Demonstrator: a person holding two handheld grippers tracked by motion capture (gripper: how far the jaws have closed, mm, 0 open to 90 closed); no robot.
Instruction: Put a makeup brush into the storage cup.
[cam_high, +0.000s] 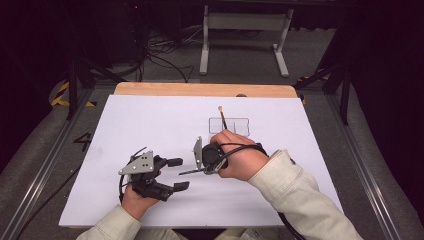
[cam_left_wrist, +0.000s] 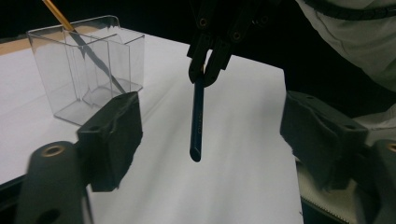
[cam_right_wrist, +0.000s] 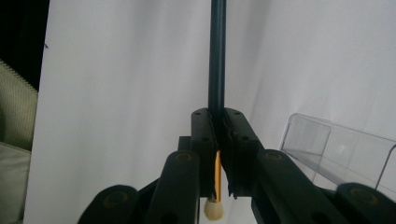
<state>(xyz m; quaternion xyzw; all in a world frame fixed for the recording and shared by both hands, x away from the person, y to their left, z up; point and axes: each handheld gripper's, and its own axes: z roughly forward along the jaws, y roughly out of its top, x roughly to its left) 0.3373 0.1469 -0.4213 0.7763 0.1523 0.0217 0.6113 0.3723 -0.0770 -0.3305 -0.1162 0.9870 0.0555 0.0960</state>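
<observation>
Right gripper: the black two-jaw right gripper (cam_high: 200, 167) is clamped tight on a dark blue pencil (cam_left_wrist: 197, 119), jaws closed around it near its yellow, eraser-tipped end. You can see that eraser poking out behind the jaws in the right gripper view.
Pencil: held up off the table, the long blue part sticking out past the jaws toward the left side of the sheet, well clear of the paper in the left gripper view.
Left gripper: the black left gripper with a grey three-cornered plate (cam_high: 172, 174) sits near the front left, jaws wide apart, nothing between them, pointing right toward the pencil.
Holder: a clear plastic divided pencil holder (cam_left_wrist: 88, 74) stands farther back, just beyond the right hand (cam_high: 240, 162).
In the holder: a thin orange-handled stick (cam_high: 222, 118) leans in its left compartment.
Surface: a big white sheet (cam_high: 150, 120) over a light wooden tabletop (cam_high: 200, 89).
</observation>
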